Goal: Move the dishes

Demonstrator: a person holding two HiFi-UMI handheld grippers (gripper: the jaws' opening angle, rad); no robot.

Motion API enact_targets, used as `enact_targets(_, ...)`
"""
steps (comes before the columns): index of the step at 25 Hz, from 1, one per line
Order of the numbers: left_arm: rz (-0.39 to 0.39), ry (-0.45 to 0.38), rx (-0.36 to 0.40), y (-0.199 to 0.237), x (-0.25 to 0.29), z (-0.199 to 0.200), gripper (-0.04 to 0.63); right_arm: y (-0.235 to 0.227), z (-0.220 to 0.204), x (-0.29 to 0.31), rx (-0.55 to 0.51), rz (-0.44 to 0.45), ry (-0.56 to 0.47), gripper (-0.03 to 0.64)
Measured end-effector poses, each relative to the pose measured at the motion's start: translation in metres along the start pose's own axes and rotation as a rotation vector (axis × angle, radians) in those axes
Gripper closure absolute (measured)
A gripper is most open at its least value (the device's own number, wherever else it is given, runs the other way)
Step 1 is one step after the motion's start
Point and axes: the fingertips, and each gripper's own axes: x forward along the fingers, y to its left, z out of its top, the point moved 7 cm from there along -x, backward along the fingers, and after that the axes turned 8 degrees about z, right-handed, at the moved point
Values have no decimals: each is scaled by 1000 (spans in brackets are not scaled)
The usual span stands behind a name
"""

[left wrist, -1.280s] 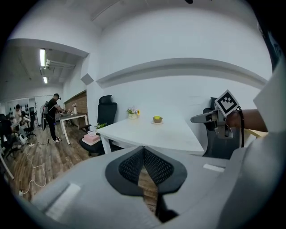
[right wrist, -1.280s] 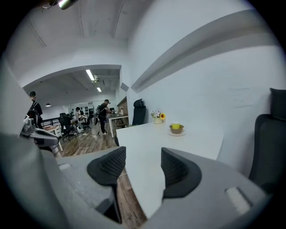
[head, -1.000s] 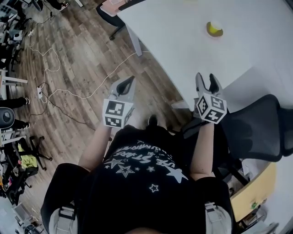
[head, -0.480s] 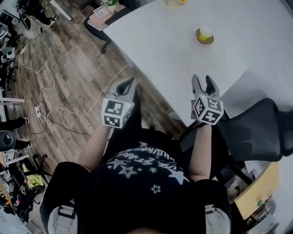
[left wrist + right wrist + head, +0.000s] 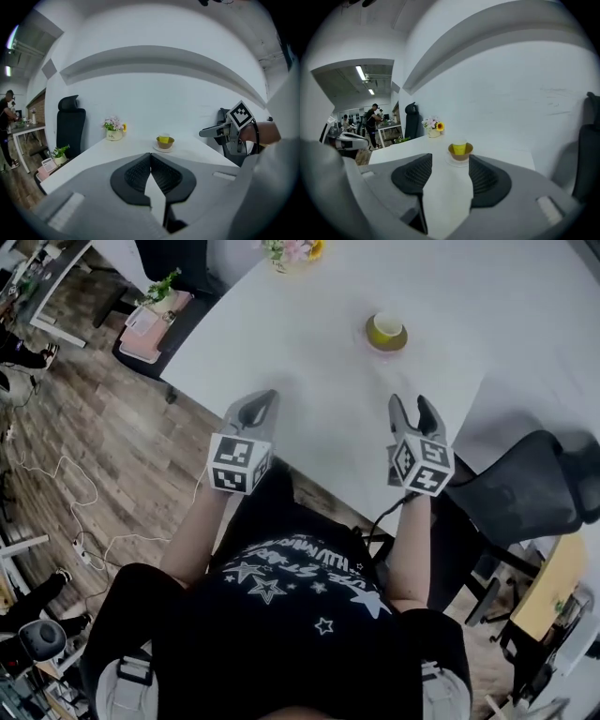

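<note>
**A:** Why do we hold both grippers out over the table's [image 5: 309,371] near edge?

**B:** We judge we're lining up on the dishes [image 5: 385,332]. Our right gripper [image 5: 412,409] has its jaws apart, empty, framing the stack. Our left gripper [image 5: 262,401] is pinched closed on nothing, likely idle.

**A:** And where's the stack?

**B:** On the table, well in from that edge, untouched.

**A:** How does it look?

**B:** We see a brownish bowl [image 5: 461,157] on a white saucer [image 5: 449,160], with a small yellow cup [image 5: 459,147] sitting inside.
</note>
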Motion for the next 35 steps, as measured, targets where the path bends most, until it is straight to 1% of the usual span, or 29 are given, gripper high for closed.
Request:
enact_targets(4,-103,4,37,26,46,17,584,-5,16,20,27,-105,8,367)
enact_targets(6,-136,4,38,38,67,22,584,-6,24,33,35,-138,12,367)
enact_targets(10,-191,18,34,57,105,28,584,-6,33,60,41,-182,33,367)
enact_targets(15,-257,18,69,70,140,36,584,-6,44,99,14,-204,74,367)
enact_targets(23,-296,18,88,86,183,44,584,-16,47,153,26,-237,164,365)
enact_targets(24,-299,22,86,87,187,44,584,-19,46,158,31,-241,178,327)
enact_targets(28,-321,44,77,85,199,41,584,-29,42,174,44,-249,223,324)
enact_targets(30,-331,57,75,83,204,37,584,-35,40,183,39,-249,250,308)
enact_targets(35,-338,76,83,82,217,30,584,-49,34,203,44,-243,305,303)
